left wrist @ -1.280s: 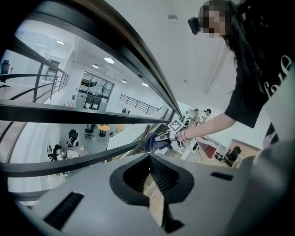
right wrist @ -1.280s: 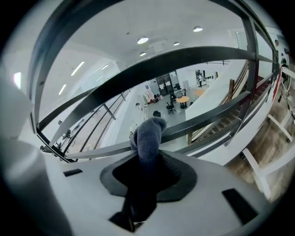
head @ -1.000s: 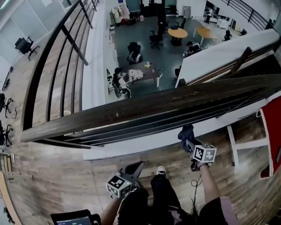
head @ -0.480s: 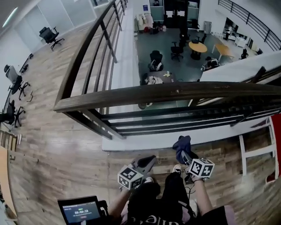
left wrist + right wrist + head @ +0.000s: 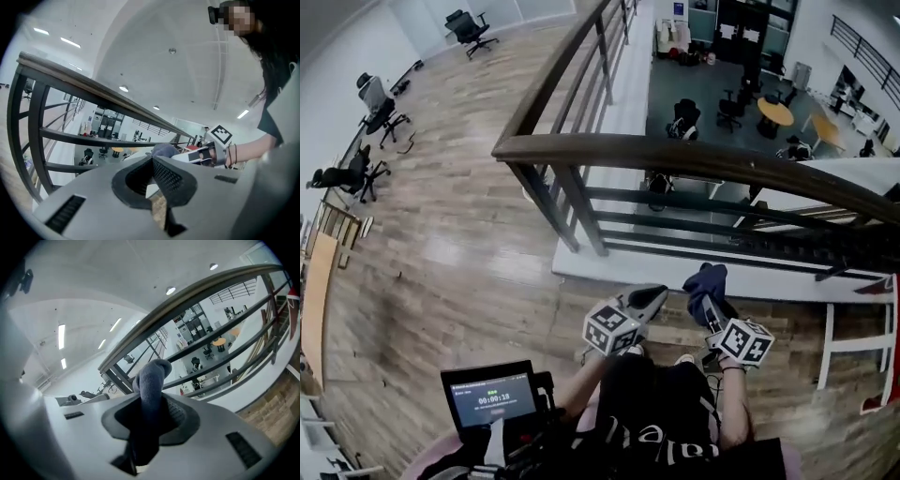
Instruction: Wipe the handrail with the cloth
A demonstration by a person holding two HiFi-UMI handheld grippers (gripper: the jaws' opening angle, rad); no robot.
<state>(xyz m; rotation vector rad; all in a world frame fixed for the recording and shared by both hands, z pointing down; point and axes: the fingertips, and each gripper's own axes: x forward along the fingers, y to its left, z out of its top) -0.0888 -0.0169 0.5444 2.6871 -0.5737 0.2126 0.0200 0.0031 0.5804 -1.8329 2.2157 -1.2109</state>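
Observation:
The dark wooden handrail [image 5: 694, 159] runs from its corner post at centre left off to the right, with dark bars under it. Below the rail, my right gripper [image 5: 709, 298] is shut on a dark blue cloth [image 5: 705, 279] that sticks up past its jaws. In the right gripper view the cloth [image 5: 151, 376] stands bunched between the jaws, with the handrail [image 5: 197, 294] above and beyond it. My left gripper [image 5: 649, 298] sits just left of it, shut with nothing in it. Its jaws [image 5: 153, 159] meet at the tips below the handrail [image 5: 93, 86].
A tablet [image 5: 490, 394] with a timer sits by the person's left arm. Office chairs [image 5: 375, 103] stand on the wooden floor at far left. Beyond the rail lies a drop to a lower floor with tables [image 5: 775, 112]. A white frame [image 5: 853, 328] stands at right.
The view has swung left, bringing the rail's corner post into sight. Both grippers stay low under the rail and closer together; the right still holds the cloth.

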